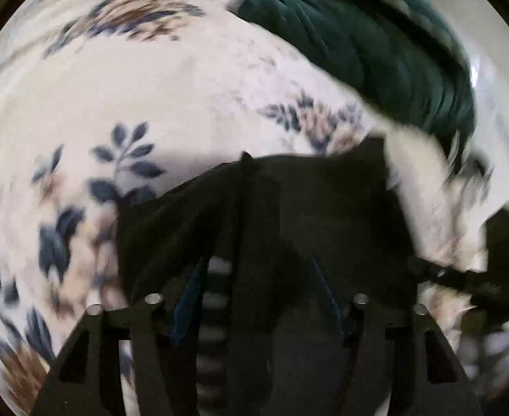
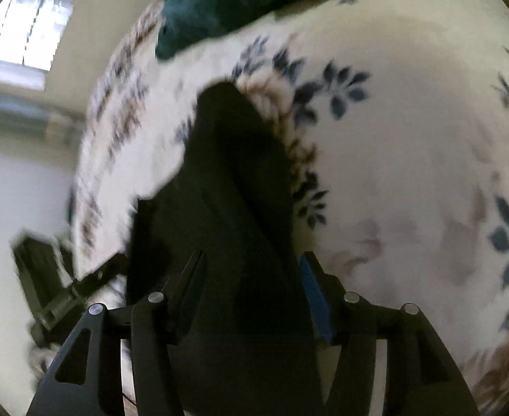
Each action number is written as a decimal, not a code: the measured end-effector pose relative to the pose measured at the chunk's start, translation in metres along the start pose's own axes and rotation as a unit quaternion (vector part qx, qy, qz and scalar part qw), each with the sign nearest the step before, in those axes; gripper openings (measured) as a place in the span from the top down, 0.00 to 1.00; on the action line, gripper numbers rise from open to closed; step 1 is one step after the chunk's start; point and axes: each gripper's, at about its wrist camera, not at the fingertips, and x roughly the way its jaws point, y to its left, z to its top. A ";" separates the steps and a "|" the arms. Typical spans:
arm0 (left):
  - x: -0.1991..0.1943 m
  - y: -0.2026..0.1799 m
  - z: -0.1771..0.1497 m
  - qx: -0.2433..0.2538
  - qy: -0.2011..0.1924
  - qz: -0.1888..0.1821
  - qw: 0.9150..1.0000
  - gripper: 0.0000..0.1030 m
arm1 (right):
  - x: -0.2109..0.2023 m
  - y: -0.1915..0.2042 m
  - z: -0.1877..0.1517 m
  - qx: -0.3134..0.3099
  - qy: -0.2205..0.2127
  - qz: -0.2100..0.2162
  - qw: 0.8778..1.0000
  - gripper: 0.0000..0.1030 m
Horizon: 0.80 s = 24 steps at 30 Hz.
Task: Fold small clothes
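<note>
Both grippers sit low over the black garment (image 1: pixel 289 208) on the floral blanket (image 1: pixel 150 104). Left gripper (image 1: pixel 254 270) and right gripper (image 2: pixel 251 263) straddle cloth, jaws apart, pads apparently not pinching. Unpinned, that fold could spring open.

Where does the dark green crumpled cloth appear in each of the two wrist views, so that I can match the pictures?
Left wrist view: the dark green crumpled cloth lies at the upper right, on the white blanket with blue leaf print.
Right wrist view: the same cloth lies at the top centre, partly cut by the picture edge.
Shared landmark: the black garment, low in the centre between the fingers in both views.
</note>
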 end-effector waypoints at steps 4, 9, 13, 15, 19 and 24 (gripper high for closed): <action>-0.035 0.007 -0.008 -0.021 -0.052 -0.023 0.998 0.92 | 0.007 0.009 0.002 -0.035 -0.020 -0.040 0.998 0.87; -0.073 0.011 -0.016 -0.039 -0.076 -0.040 0.996 0.92 | -0.027 0.031 -0.005 -0.078 -0.048 -0.049 0.995 0.93; -0.067 0.030 -0.007 -0.062 -0.066 -0.010 0.996 0.96 | -0.034 0.047 0.006 -0.107 -0.044 -0.059 0.992 0.93; -0.061 0.043 0.000 -0.085 -0.065 -0.014 0.994 0.97 | -0.030 0.046 0.011 -0.098 -0.042 -0.048 0.993 0.93; -0.045 0.052 0.017 -0.096 -0.062 -0.007 0.993 0.97 | -0.019 0.052 0.028 -0.101 -0.047 -0.046 0.993 0.93; -0.010 0.062 0.032 -0.085 -0.019 0.009 0.996 0.96 | 0.020 0.043 0.056 -0.090 -0.028 -0.089 0.991 0.93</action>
